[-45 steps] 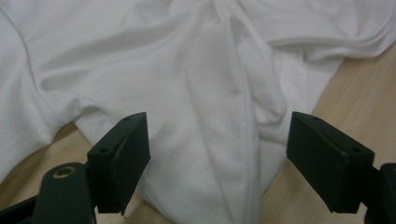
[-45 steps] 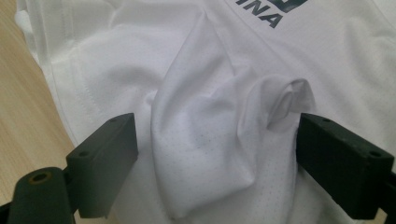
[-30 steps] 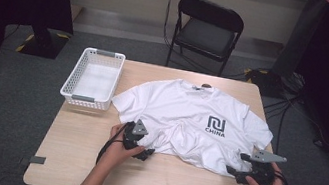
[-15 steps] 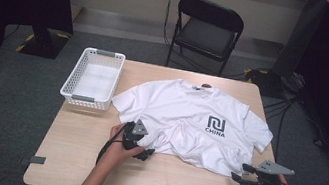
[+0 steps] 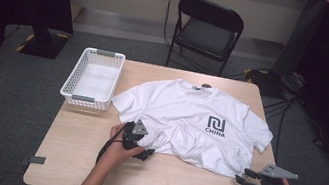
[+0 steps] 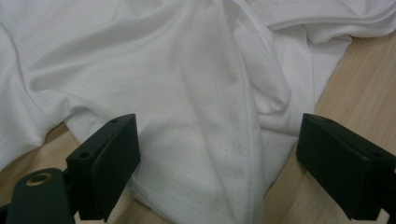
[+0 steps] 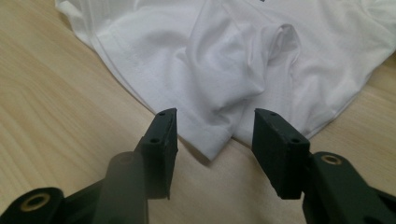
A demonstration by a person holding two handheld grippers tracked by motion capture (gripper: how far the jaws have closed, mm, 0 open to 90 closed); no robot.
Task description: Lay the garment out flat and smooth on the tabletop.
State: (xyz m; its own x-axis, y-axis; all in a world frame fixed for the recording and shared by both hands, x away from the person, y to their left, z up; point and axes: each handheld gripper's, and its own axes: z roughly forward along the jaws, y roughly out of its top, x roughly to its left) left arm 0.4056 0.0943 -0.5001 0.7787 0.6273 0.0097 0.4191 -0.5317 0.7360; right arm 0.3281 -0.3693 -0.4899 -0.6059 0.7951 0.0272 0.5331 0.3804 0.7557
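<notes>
Both grippers sit at the near hem of a white T-shirt (image 5: 193,120) spread on the wooden table (image 5: 85,160). In the high view the right gripper (image 5: 243,179) is held low at the shirt's near right corner, its tips just off the cloth edge. The right gripper view shows its jaws partly apart, a puckered corner of the hem (image 7: 219,140) lying in the gap between them; the jaws have just been closing, yet the pads do not press on the fabric. The left gripper (image 5: 148,153) rests at the shirt's near left part, where the cloth is bunched into folds. In the left gripper view its jaws stand wide apart, with a raised ridge of white fabric (image 6: 224,140) running between them and bare table at either side; neither pad touches the ridge.

The shirt lies face up, collar toward the far edge, a dark logo (image 5: 216,125) on its chest. A white basket (image 5: 72,88) stands left of it, just beside the sleeve. A black folding chair (image 5: 206,28) stands beyond the table.
</notes>
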